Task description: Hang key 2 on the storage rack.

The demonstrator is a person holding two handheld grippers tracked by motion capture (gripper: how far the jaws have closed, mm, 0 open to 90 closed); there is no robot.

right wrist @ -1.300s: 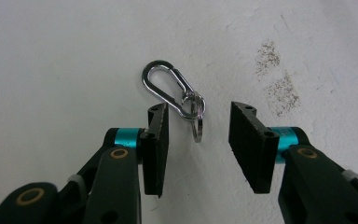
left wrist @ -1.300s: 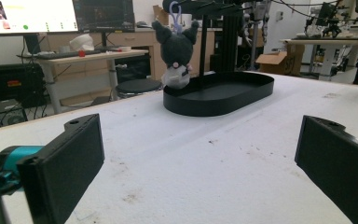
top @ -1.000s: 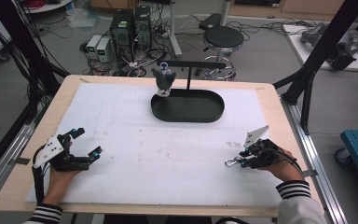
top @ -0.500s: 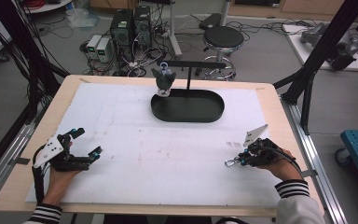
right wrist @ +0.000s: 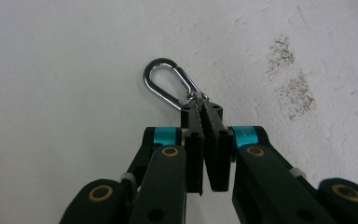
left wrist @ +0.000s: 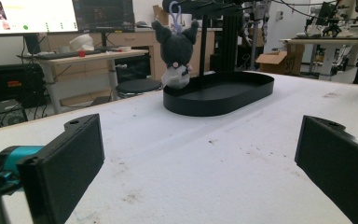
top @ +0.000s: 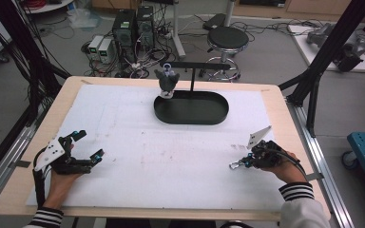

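Note:
A dark grey plush toy (top: 167, 81) (left wrist: 177, 52) hangs by a loop from the arm of a black stand, over the left end of its oval black tray (top: 191, 109) (left wrist: 223, 94). My right gripper (top: 245, 163) (right wrist: 200, 109) rests low at the table's right front, shut on a silver carabiner (right wrist: 167, 88) (top: 235, 165) that pokes out past its tips over the white mat. My left gripper (top: 89, 145) is at the left front, open, with nothing between its black pads (left wrist: 72, 165), and it faces the stand.
A white mat (top: 171, 147) covers most of the wooden table. The stand's post (top: 193, 78) rises at the tray's back. Beyond the table stand a stool (top: 228, 38) and computer boxes (top: 132, 28) on the floor; black frame legs (top: 313, 90) flank the right side.
Both grippers stay almost still; the right one has shifted very slightly, still holding the carabiner.

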